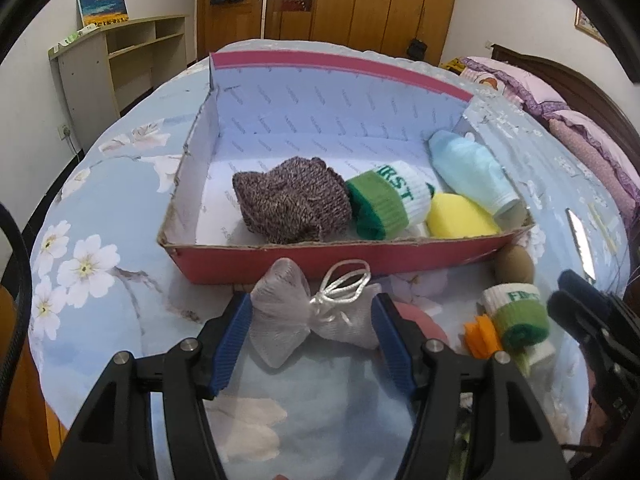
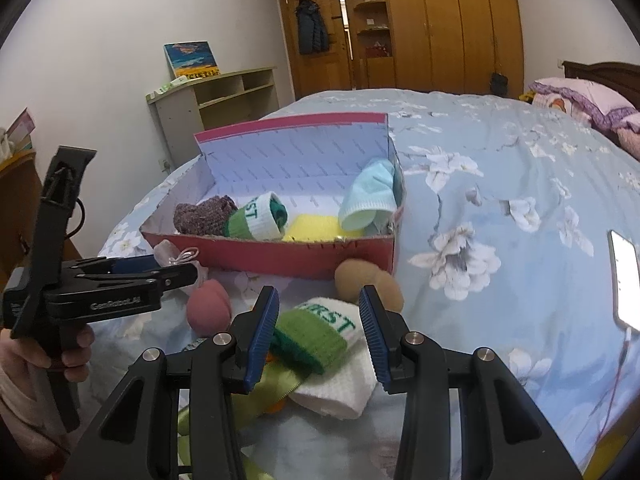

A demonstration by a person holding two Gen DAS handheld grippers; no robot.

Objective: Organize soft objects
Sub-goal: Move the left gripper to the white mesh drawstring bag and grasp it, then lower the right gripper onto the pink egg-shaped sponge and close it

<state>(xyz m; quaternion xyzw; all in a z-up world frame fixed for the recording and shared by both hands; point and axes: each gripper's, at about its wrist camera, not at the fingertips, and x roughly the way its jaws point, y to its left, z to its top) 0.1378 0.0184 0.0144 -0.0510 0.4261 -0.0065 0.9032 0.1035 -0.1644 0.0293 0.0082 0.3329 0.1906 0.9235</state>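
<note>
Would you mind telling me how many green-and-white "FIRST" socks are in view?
2. One "FIRST" sock lies inside the red box, between the brown knit piece and the yellow sponge. The other "FIRST" sock lies on the bedspread between the right gripper's fingers.

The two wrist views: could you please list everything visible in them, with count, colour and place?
box: one, red outside, pale lining, on the bed.
knitted piece: one, brown-purple, left in box.
green-and-white sock: one, middle of box.
sponge: one, yellow, right in box.
blue sock: one, pale blue, against the box's right wall.
mesh pouch: one, white, before the box, between the left jaws.
second green-and-white sock: one, before the box, between the right jaws.
pink puff: one, beside it.
tan puffs: two, at the box's corner.
phone: one, screen lit, on the bed.
left gripper: black, blue pads.
right gripper: same.
hand: holds the left gripper.
</note>
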